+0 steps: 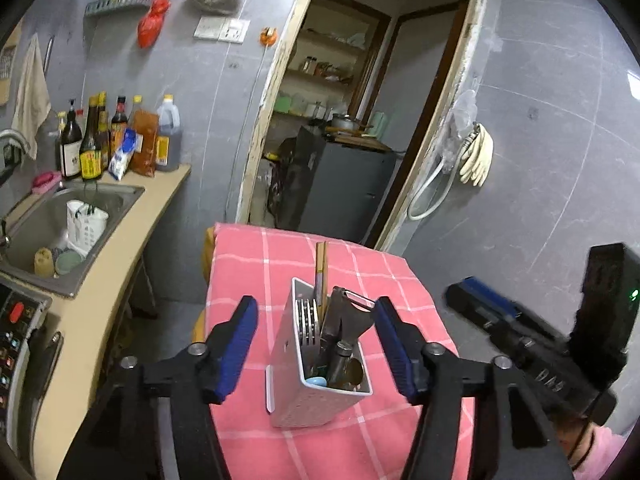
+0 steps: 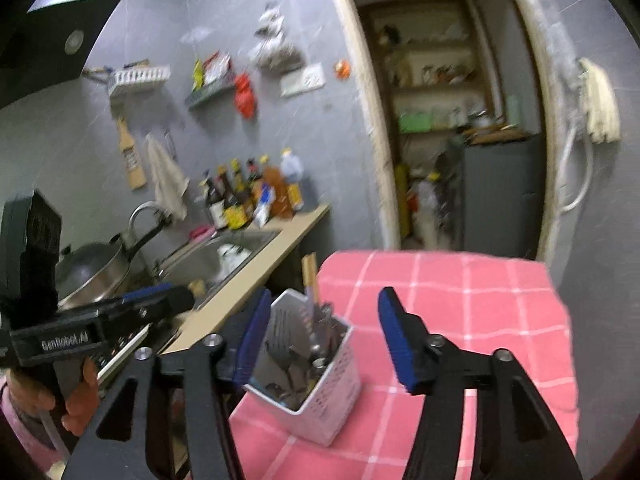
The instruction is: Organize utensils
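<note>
Looking at both wrist views, the sorting seems essentially done. The white perforated plastic utensil holder (image 1: 320, 364) stands upright on the pink checked tablecloth (image 1: 248, 264) and is already loaded: a pair of wooden chopsticks (image 1: 320, 268) sticks up at the back, a slotted metal spatula (image 1: 307, 320) sits in the left compartment, and steel-handled utensils (image 1: 340, 328) crowd the right one. No loose cutlery shows on the cloth in either view.

The left gripper (image 1: 316, 344) is spread wide, its blue pads standing either side of the holder and clear of it, holding nothing. The right gripper (image 2: 326, 340) is likewise parted and empty; its left pad sits just beside the holder's rim, though motion blur in that view means I can't rule out light contact.

One flat white strip (image 1: 269, 390) stands against the holder's left outer wall; probably part of the holder, hard to tell.

What's left, as I judge it: nothing to pick up on this table, perhaps squaring up the holder.
</note>
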Demonstrator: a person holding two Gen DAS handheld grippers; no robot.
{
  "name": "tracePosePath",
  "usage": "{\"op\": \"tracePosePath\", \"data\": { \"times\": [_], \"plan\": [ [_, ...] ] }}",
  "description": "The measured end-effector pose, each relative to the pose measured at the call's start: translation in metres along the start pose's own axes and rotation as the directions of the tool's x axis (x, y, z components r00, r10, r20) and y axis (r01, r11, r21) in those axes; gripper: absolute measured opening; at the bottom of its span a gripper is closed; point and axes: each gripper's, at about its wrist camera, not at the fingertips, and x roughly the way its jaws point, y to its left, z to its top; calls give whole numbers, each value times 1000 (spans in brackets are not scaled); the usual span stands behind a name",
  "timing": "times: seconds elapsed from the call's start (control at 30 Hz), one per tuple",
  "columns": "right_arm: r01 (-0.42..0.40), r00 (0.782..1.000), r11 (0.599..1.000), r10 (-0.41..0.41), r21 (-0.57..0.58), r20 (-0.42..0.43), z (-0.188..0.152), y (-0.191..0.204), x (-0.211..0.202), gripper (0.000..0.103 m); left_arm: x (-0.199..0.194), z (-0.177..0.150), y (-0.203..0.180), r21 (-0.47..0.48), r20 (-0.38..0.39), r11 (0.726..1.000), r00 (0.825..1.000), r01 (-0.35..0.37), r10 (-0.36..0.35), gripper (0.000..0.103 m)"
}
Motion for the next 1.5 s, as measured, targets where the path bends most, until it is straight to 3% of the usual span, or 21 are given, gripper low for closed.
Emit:
{"op": "tracePosePath", "data": {
  "times": [0.13, 0.23, 0.33, 0.6, 0.87, 1.5],
  "plan": [
    [82, 994, 997, -82, 10, 73, 5, -6, -31, 79, -16, -7, -10, 24, 69, 1000, 998, -9, 7, 89],
    [130, 987, 991, -131, 13, 98, 4, -11, -51, 93, -25, -14, -15, 39, 101, 999, 995, -20, 16, 99],
    [157, 981, 987, -160, 37, 111, -2, -20, -69, 101, -34, -25, -21, 44, 136, 998, 990, -41, 35, 102],
    [212, 972, 976, -215, 42, 93, -30, -32, -100, 101, -49, -59, -33, 73, 128, 993, 989, -89, 79, 102],
    [256, 965, 967, -255, -12, 60, -60, -31, -117, 101, -56, -93, -32, 24, 93, 993, 989, -116, 114, 102],
    [265, 964, 964, -266, 17, 33, -73, -39, -116, 101, -54, -101, -34, 11, 84, 993, 990, -114, 113, 102]
  ]
}}
